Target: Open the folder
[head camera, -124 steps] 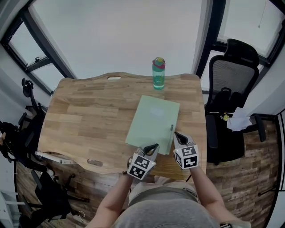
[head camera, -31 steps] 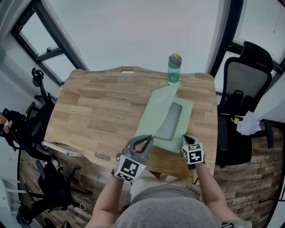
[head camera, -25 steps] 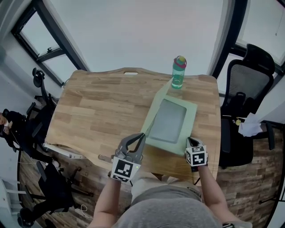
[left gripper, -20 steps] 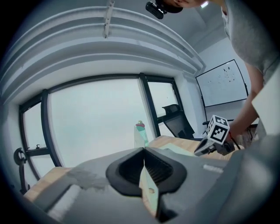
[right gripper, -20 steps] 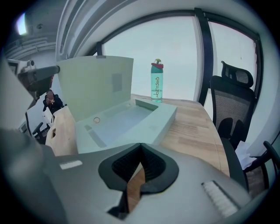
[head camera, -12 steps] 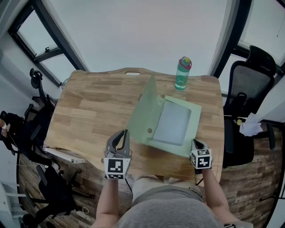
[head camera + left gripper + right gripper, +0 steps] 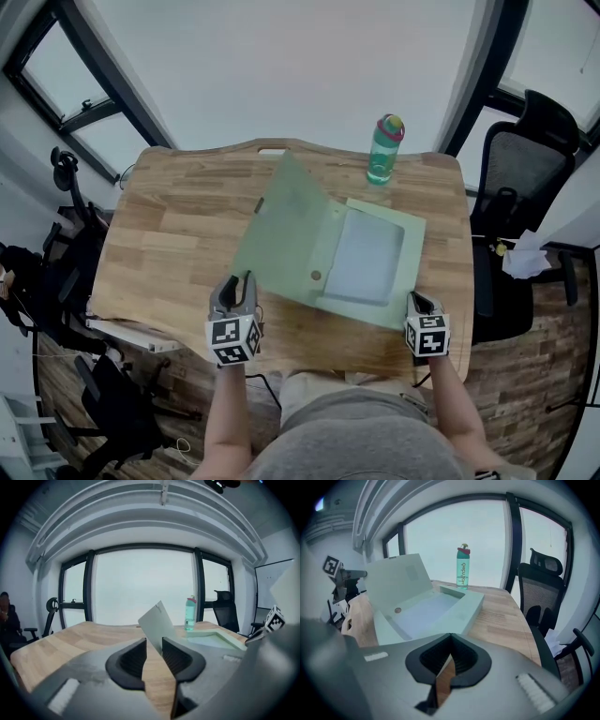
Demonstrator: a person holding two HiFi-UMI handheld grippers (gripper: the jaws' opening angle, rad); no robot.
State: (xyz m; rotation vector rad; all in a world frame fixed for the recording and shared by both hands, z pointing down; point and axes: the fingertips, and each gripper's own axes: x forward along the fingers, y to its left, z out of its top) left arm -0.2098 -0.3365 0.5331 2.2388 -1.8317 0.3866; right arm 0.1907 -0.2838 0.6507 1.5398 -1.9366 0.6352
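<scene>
The left hand-held gripper (image 7: 236,284) sits at seven o'clock from the folder (image 7: 366,258). Its jaws have just been opening and stand narrowly apart with nothing between them. The right hand-held gripper (image 7: 415,300), at five o'clock by the folder's near corner, has its jaws together and empty. Both carry cubes with black-and-white square markers. The green folder lies open on the wooden worktop (image 7: 178,234), its cover (image 7: 281,230) tilted up toward nine o'clock. At one o'clock stands a teal bottle (image 7: 385,150) with vertical lettering too small to read.
</scene>
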